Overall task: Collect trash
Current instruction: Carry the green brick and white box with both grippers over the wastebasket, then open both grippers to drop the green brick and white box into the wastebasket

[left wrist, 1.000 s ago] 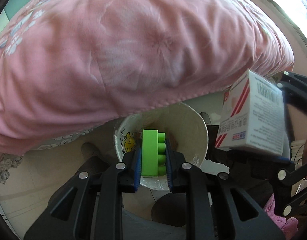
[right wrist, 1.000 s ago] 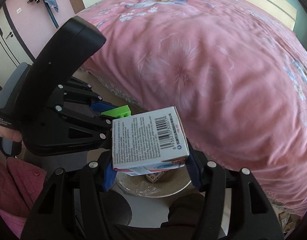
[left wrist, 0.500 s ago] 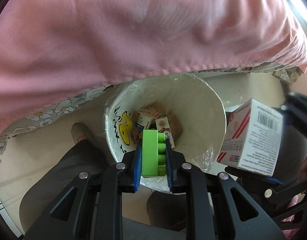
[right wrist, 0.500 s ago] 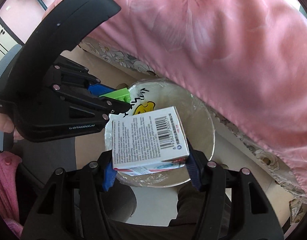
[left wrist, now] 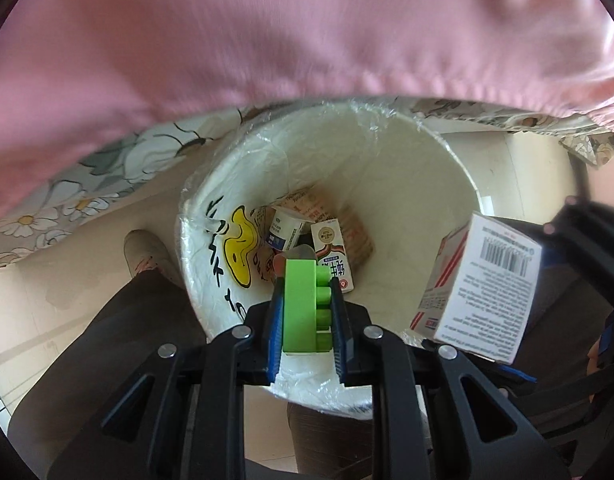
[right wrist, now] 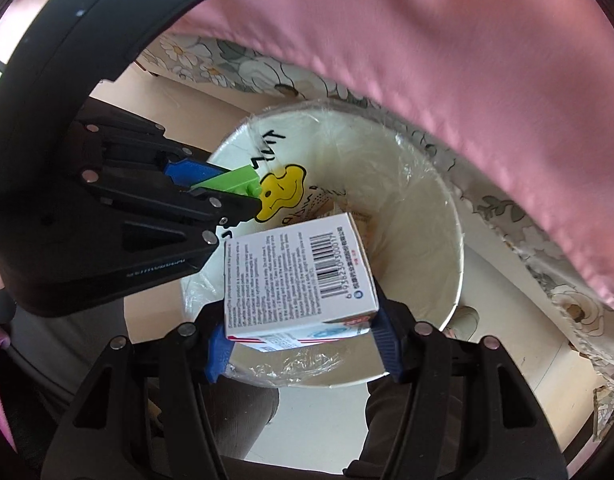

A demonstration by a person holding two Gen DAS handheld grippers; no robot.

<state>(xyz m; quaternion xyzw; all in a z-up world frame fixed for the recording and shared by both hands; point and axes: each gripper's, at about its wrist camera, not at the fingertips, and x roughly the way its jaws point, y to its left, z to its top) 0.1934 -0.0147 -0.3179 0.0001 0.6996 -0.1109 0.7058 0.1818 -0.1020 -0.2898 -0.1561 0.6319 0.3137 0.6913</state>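
Left gripper (left wrist: 305, 312) clamps the green brick (left wrist: 303, 306), low centre over the white bin (left wrist: 447, 168). Right gripper (right wrist: 299, 332) pinches the white carton (right wrist: 295, 276) over the bin's near rim; small cartons (left wrist: 331, 256) lie at the bottom, pink bedspread (left wrist: 267, 40) above.

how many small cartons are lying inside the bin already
2 clearly: a blue-and-white small carton and a white carton with red stripe, side by side at the bottom of the white lined bin. More may be hidden beneath.
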